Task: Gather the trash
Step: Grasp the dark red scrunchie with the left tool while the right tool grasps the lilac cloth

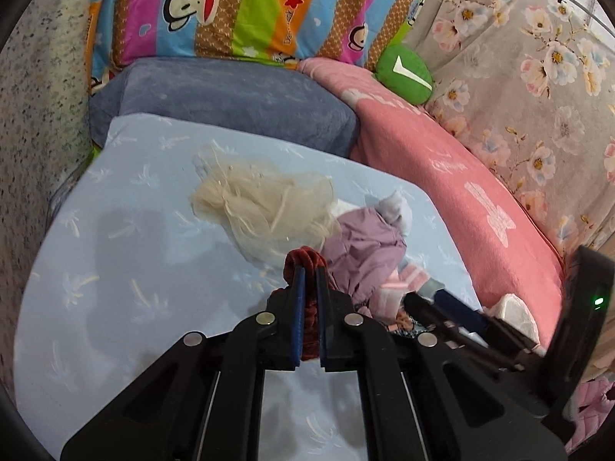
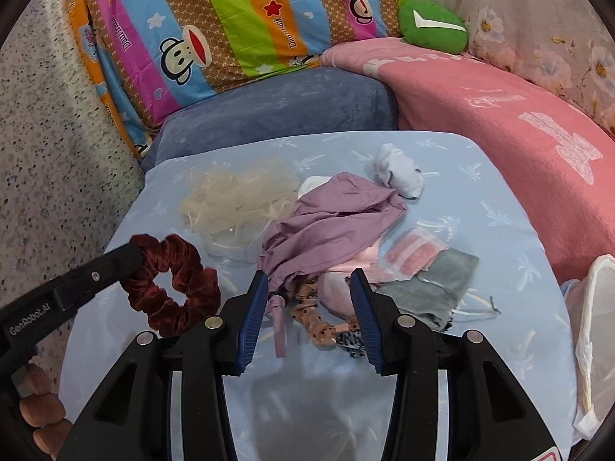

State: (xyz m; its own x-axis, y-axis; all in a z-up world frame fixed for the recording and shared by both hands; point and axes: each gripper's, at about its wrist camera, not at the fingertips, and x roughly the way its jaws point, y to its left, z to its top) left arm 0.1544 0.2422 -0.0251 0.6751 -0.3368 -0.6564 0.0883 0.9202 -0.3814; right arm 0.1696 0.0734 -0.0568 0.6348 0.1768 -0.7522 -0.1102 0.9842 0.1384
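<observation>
My left gripper (image 1: 310, 271) is shut on a dark red velvet scrunchie (image 1: 303, 259), held above the light blue sheet (image 1: 127, 230); the scrunchie also shows in the right wrist view (image 2: 173, 284) hanging from the left gripper (image 2: 132, 255). My right gripper (image 2: 309, 282) is open and empty, just above a pile: a purple cloth bag (image 2: 330, 223), a spotted brown scrunchie (image 2: 315, 324), a pink packet (image 2: 413, 255), a grey pouch (image 2: 434, 288), a white-blue sock (image 2: 401, 171) and a beige mesh net (image 2: 234, 199).
A blue-grey pillow (image 2: 276, 111), a pink blanket (image 2: 499, 123), a striped cartoon quilt (image 2: 230, 27) and a green cushion (image 2: 432, 27) ring the sheet. A white bag (image 2: 595, 338) sits at the right edge. A speckled wall (image 2: 46, 153) is on the left.
</observation>
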